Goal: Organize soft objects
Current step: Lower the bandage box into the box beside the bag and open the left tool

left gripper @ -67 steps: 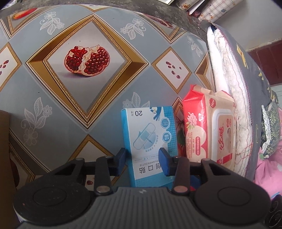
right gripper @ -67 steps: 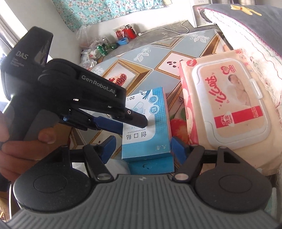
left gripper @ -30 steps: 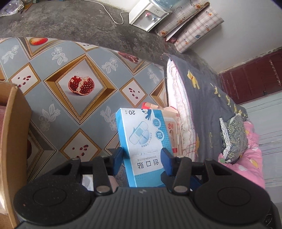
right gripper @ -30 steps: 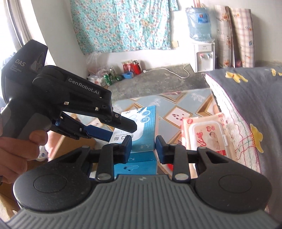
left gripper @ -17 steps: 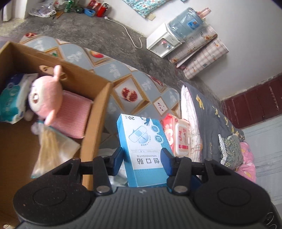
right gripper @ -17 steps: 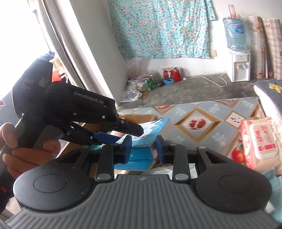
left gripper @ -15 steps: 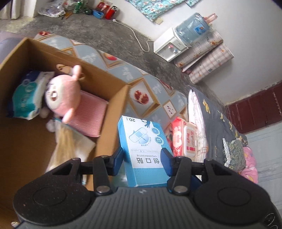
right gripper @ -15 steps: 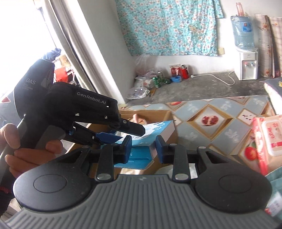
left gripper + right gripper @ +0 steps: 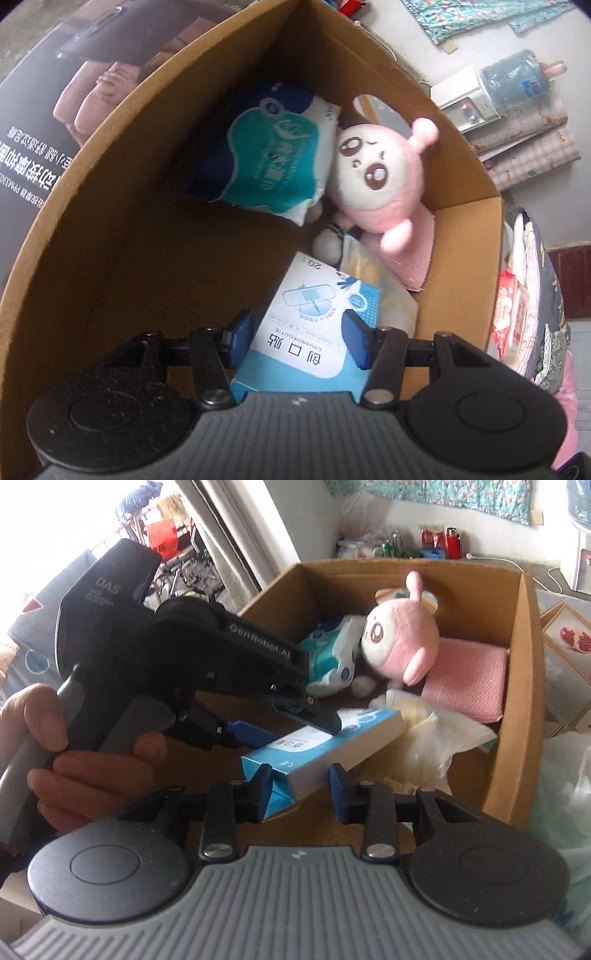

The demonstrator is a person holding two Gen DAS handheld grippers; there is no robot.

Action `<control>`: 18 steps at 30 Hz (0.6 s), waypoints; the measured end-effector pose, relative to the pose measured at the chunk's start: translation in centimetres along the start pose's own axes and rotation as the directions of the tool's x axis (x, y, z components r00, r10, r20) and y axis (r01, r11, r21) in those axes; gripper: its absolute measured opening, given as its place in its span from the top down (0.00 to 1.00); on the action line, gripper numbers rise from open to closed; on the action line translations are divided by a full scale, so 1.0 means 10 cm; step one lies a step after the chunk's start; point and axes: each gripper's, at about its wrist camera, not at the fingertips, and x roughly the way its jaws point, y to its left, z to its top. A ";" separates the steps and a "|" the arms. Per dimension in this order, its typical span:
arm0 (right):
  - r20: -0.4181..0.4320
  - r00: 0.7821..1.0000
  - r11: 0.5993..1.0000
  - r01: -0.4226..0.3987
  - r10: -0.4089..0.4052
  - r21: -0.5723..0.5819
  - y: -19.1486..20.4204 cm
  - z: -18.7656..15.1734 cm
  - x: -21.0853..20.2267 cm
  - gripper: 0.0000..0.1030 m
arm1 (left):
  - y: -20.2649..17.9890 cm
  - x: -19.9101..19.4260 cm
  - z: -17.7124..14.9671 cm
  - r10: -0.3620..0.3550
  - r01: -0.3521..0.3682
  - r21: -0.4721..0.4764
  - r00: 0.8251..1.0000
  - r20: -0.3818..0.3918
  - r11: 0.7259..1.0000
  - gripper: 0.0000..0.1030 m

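I find both my left tongs [image 9: 299,341] and right tongs [image 9: 301,786] opening around the blue plaster box [image 9: 314,325] over the cardboard box [image 9: 458,266].

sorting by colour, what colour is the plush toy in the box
Pink with a cream face, the plush toy; clearest in the left wrist view.

Cardboard box [image 9: 458,266] holds the goods: teal/white tissue pack [image 9: 266,158] at far left inside, pink plush toy [image 9: 384,173] just right of it & touching, pink knit cloth [image 9: 465,679] under/behind the toy at the right wall. Crumpled clear plastic bag [image 9: 436,734] lies near-right on the box bottom. Box itself sits on a patterned mat w/ pomegranate print [image 9: 572,638], seen right of the box.
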 end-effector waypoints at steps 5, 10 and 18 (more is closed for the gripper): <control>-0.024 1.000 0.999 0.006 -0.007 -0.042 0.01 -0.04 0.00 0.69 | 0.02 -0.02 0.02 -0.003 0.002 0.047 1.000 0.010 0.999 0.49; -0.076 0.997 0.999 0.013 -0.017 -0.051 -0.04 -0.03 0.11 0.69 | -0.02 -0.11 -0.03 0.009 -0.012 0.080 0.999 0.040 0.997 0.48; -0.136 0.989 0.994 0.054 -0.066 -0.095 0.04 0.01 0.33 0.69 | 0.00 -0.17 -0.06 0.037 -0.043 0.084 0.997 0.068 0.996 0.42</control>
